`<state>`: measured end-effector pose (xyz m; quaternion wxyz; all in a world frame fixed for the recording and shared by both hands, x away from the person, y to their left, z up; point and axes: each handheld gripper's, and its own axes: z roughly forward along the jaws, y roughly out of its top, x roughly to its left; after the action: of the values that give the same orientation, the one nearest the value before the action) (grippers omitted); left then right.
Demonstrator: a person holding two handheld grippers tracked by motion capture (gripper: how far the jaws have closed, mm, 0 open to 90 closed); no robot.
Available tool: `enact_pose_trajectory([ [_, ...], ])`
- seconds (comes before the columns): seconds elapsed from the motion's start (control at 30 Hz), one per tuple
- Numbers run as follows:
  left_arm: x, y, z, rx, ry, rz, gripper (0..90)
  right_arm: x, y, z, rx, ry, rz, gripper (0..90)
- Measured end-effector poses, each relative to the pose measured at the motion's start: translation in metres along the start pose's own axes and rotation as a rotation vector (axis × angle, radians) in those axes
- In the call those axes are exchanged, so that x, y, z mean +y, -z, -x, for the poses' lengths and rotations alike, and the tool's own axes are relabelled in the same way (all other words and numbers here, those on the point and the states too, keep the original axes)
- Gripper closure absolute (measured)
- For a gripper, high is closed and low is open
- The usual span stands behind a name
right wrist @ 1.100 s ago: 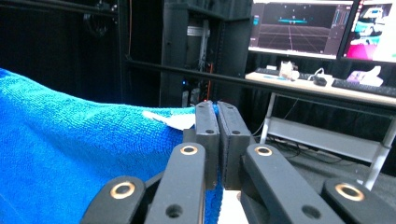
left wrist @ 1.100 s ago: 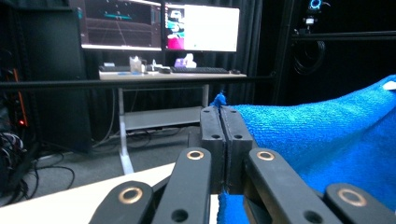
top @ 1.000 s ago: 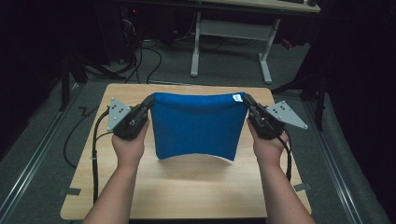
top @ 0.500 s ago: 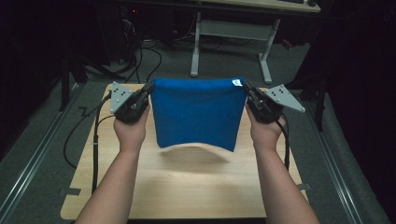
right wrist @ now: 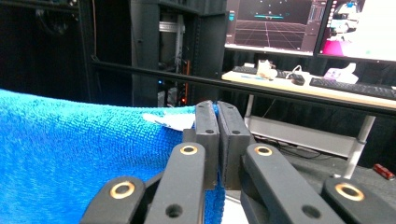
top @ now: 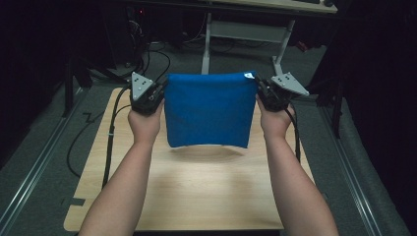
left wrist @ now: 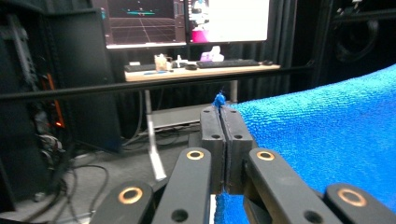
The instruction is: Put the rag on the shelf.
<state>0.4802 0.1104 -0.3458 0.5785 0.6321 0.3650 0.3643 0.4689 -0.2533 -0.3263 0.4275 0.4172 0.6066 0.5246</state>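
Blue towel [top: 209, 109] hangs in the air above the far half of the table [top: 196, 191], stretched flat between the two tools, lower edge clear of the wood and casting a shadow on it. Looks folded double; a small white tag [top: 249, 75] sits at its top right corner.

Left tool [top: 156, 94]: jaws closed tight on the towel's upper left corner, a tuft of blue poking out above the pads [left wrist: 212, 130]. Right tool [top: 259, 91]: jaws likewise clamped on the upper right corner, just beside the tag, cloth pinched between them.

Both hands hold level with each other, forearms reaching in from the near edge. Cables [top: 112, 128] trail down from the tools across the table.

Beyond the table: a desk [right wrist: 299, 88] with keyboards and lit monitors [left wrist: 187, 18], dark racks to the side.
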Motion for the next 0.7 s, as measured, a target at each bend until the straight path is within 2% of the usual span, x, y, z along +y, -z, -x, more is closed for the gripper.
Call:
enact_pose_trajectory([
  [0.03, 0.004, -0.004, -0.001, 0.010, -0.017, 0.002, 89.6, 0.000, -0.003, -0.001, -0.007, 0.007, 0.000, 88.6],
  [0.23, 0.010, -0.012, -0.005, 0.022, -0.029, 0.033, 89.6, 0.003, -0.011, -0.001, -0.023, 0.041, 0.021, 88.6],
  [0.3, 0.006, -0.016, -0.007, 0.015, -0.014, 0.031, 89.5, 0.002, -0.014, -0.001, -0.030, 0.048, 0.021, 88.6],
  [0.4, -0.007, -0.025, -0.008, 0.014, 0.004, -0.001, 89.5, -0.006, -0.020, 0.001, -0.034, 0.054, 0.001, 88.6],
  [0.47, -0.016, -0.030, -0.008, 0.010, 0.003, -0.020, 89.5, -0.017, -0.024, 0.003, -0.035, 0.052, -0.026, 88.6],
  [0.5, -0.022, -0.033, -0.008, -0.002, 0.011, -0.031, 89.5, -0.017, -0.024, 0.003, -0.035, 0.052, -0.026, 88.6],
  [0.57, -0.031, -0.036, -0.008, -0.004, 0.009, -0.055, 89.5, -0.026, -0.027, 0.006, -0.031, 0.045, -0.046, 88.6],
  [0.6, -0.042, -0.038, -0.009, -0.011, 0.017, -0.076, 89.4, -0.035, -0.030, 0.009, -0.018, 0.025, -0.063, 88.6],
  [0.7, -0.050, -0.040, -0.011, -0.017, 0.024, -0.095, 89.4, -0.042, -0.032, 0.011, -0.015, 0.032, -0.079, 88.6],
])
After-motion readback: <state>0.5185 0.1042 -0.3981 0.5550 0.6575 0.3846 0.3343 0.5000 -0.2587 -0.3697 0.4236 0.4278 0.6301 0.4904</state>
